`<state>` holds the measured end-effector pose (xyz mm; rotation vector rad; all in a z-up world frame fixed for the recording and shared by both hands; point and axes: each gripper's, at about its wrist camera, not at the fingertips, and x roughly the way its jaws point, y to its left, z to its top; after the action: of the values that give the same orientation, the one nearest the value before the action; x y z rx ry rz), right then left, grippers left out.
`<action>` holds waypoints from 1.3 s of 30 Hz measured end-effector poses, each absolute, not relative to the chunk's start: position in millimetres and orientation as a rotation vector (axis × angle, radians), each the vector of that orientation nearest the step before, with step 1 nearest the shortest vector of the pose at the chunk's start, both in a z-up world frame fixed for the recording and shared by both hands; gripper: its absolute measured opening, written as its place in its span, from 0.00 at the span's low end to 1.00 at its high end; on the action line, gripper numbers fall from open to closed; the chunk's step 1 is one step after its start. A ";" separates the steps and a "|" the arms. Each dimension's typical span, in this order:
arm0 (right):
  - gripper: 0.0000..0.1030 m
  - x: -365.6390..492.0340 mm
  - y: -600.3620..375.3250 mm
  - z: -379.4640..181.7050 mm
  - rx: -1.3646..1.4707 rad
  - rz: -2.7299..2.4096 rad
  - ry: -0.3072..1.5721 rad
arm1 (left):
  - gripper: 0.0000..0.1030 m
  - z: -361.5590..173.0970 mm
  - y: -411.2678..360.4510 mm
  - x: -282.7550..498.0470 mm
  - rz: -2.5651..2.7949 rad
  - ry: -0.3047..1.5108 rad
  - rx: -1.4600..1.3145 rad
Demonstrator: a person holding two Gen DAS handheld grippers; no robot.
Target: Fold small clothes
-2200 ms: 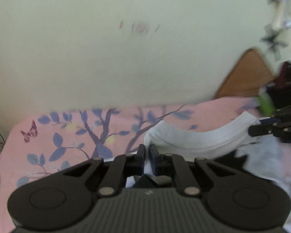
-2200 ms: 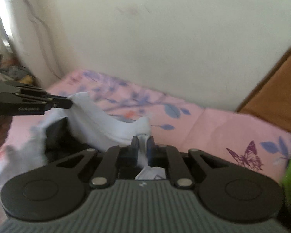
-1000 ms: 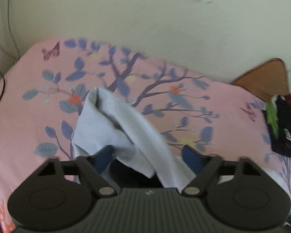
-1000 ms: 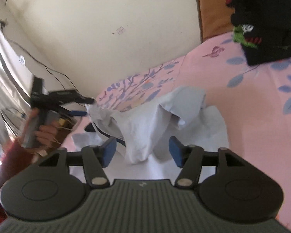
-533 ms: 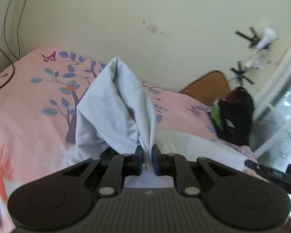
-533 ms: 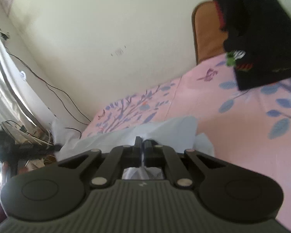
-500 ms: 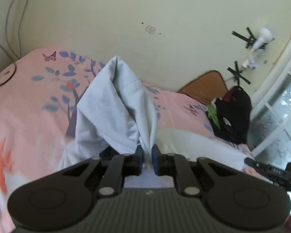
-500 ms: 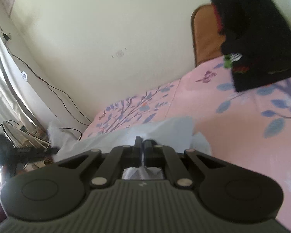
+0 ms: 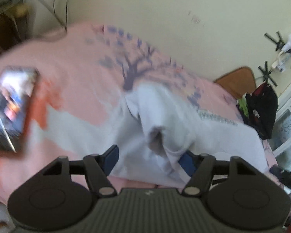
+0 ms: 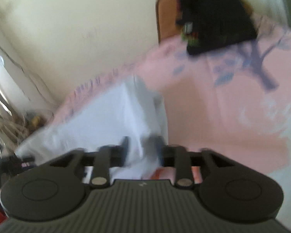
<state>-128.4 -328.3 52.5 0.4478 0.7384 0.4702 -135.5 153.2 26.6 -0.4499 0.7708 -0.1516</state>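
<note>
As it lies bunched on the pink bed (image 9: pixel 73 81), the white shirt (image 9: pixel 164 116) looks light, soft and limp, so hems or corners seem best to hold. Both the left gripper (image 9: pixel 148 158) and right gripper (image 10: pixel 140 143) are opening, with cloth loose between the jaws.

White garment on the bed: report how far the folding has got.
Done: the white garment lies on the pink sheet, doubled over but bunched. In hand: left gripper and right gripper are both opening, cloth loose between their jaws. Left: flattening it and any final fold.
</note>
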 end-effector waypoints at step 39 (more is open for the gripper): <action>0.61 -23.0 -254.7 21.5 0.166 0.391 0.732 | 0.33 7.4 140.9 -29.0 -0.287 0.806 -0.160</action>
<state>-23.0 -254.7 21.5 0.1655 0.7316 0.3906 -29.0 140.9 7.4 -0.1597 0.8059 -0.2865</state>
